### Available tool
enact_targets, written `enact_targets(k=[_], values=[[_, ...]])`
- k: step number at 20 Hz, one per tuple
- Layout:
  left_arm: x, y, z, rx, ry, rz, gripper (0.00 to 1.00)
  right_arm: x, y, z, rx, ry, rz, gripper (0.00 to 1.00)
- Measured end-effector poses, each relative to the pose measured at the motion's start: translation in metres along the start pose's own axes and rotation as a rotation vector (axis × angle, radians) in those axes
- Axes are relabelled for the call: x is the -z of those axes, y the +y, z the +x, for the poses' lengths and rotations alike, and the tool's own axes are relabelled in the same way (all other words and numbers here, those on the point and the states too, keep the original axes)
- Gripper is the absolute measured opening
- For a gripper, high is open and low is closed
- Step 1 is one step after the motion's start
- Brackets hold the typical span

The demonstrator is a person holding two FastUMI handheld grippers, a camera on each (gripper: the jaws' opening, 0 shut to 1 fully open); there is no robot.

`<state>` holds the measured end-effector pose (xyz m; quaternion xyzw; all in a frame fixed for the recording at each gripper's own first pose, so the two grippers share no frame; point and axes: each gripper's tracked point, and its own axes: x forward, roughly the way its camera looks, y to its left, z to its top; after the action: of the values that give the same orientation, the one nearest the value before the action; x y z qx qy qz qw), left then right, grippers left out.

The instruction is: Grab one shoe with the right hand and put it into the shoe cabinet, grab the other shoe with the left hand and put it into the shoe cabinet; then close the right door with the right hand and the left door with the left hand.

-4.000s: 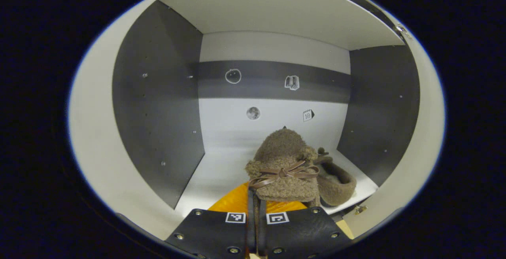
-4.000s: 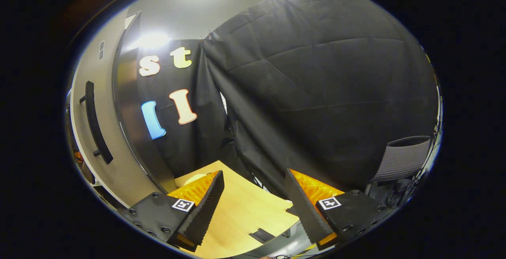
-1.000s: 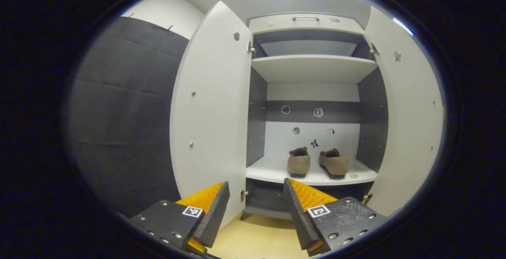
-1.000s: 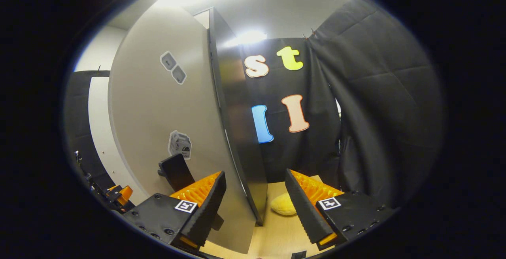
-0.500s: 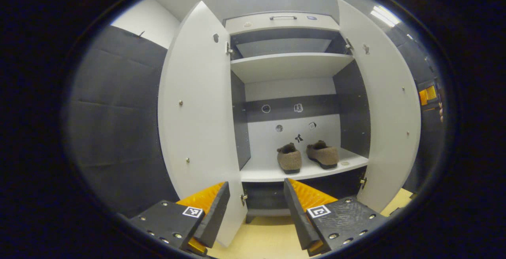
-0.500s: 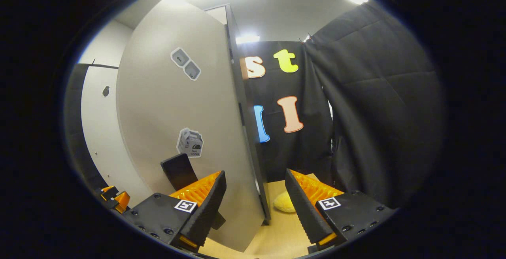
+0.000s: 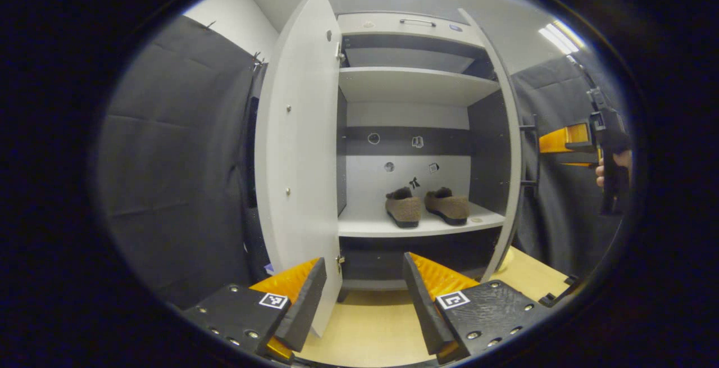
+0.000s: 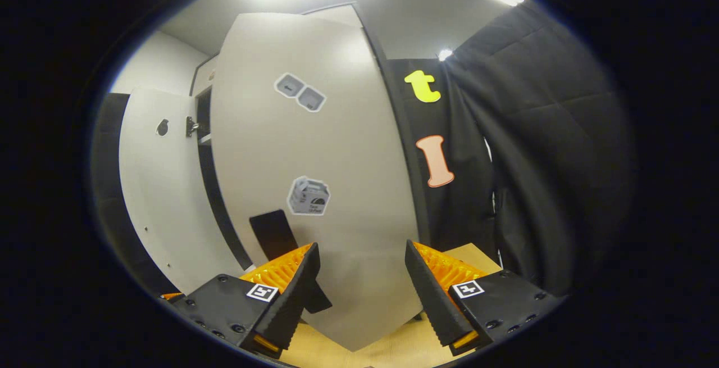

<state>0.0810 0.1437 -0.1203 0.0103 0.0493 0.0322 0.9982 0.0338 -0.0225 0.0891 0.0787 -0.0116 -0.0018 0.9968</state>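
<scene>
Shoes: two brown, fuzzy slip-ons, the left shoe (image 7: 403, 208) and right shoe (image 7: 447, 205), side by side on the cabinet's lower shelf (image 7: 415, 225), heels toward the opening, just apart from each other.
Cabinet: flat white panels with dark grey inner side walls; an upper shelf (image 7: 413, 84) spans the inside above the shoes; small stickers dot the back wall.
Left door: the left door (image 7: 297, 149) is a smooth white slab, swung wide open, its free edge near the left gripper; small studs show on its inner face.
Right door: the right door (image 8: 320, 177) is seen edge-on in the left gripper view, partly swung in; in the right gripper view its broad pale face carries stickers and a dark handle, close ahead of the fingers.
Left gripper: the left gripper (image 7: 364, 292) has its fingers spread wide, holding nothing, facing the cabinet opening above the wooden floor (image 7: 371, 328).
Right gripper: the right gripper (image 8: 362, 284) is spread wide, empty, right before the right door's face; whether it touches the door cannot be told.
Room: open space between the doors in front of the lower shelf.
</scene>
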Motion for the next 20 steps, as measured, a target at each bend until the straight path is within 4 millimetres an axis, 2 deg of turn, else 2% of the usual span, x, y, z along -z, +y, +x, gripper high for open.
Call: enact_targets(k=[1, 2, 3, 4, 5, 6, 9, 10, 11, 13, 15, 20], values=[[0.0, 0.007, -0.006, -0.004, -0.003, 0.002, 0.8, 0.003, 0.0, 0.0, 0.008, -0.001, -0.022, 0.89], [0.001, 0.014, -0.01, -0.007, -0.007, 0.0, 0.84, 0.004, 0.003, 0.001, 0.011, -0.005, -0.033, 0.97], [0.002, 0.021, -0.015, -0.011, -0.009, -0.004, 0.8, 0.007, 0.008, 0.001, 0.009, -0.005, -0.032, 0.96], [0.005, 0.031, -0.022, -0.025, -0.009, -0.01, 0.84, 0.008, 0.01, 0.001, 0.012, -0.003, -0.025, 0.97], [0.007, 0.043, -0.027, -0.044, -0.009, -0.02, 0.84, 0.008, 0.013, -0.001, 0.01, -0.005, -0.017, 0.93], [0.008, 0.056, -0.032, -0.067, -0.011, -0.032, 0.84, 0.01, 0.015, 0.0, 0.006, -0.001, -0.008, 0.97], [0.006, 0.102, -0.045, -0.142, -0.022, -0.06, 0.84, 0.015, 0.01, 0.001, 0.023, 0.018, -0.008, 0.98], [0.003, 0.12, -0.049, -0.17, -0.03, -0.058, 0.8, 0.016, 0.01, 0.002, 0.024, 0.022, -0.013, 0.98], [-0.003, 0.138, -0.052, -0.197, -0.042, -0.048, 0.83, 0.018, 0.01, 0.001, 0.026, 0.023, -0.02, 0.98], [-0.019, 0.176, -0.06, -0.256, -0.065, -0.027, 0.8, 0.021, 0.012, 0.001, 0.022, 0.027, -0.03, 0.98], [-0.035, 0.214, -0.067, -0.344, -0.084, -0.02, 0.83, 0.026, 0.016, 0.0, 0.016, 0.029, -0.042, 0.98], [-0.071, 0.247, -0.055, -0.368, -0.147, -0.074, 0.84, 0.043, 0.02, -0.008, 0.013, 0.051, -0.062, 0.98]])
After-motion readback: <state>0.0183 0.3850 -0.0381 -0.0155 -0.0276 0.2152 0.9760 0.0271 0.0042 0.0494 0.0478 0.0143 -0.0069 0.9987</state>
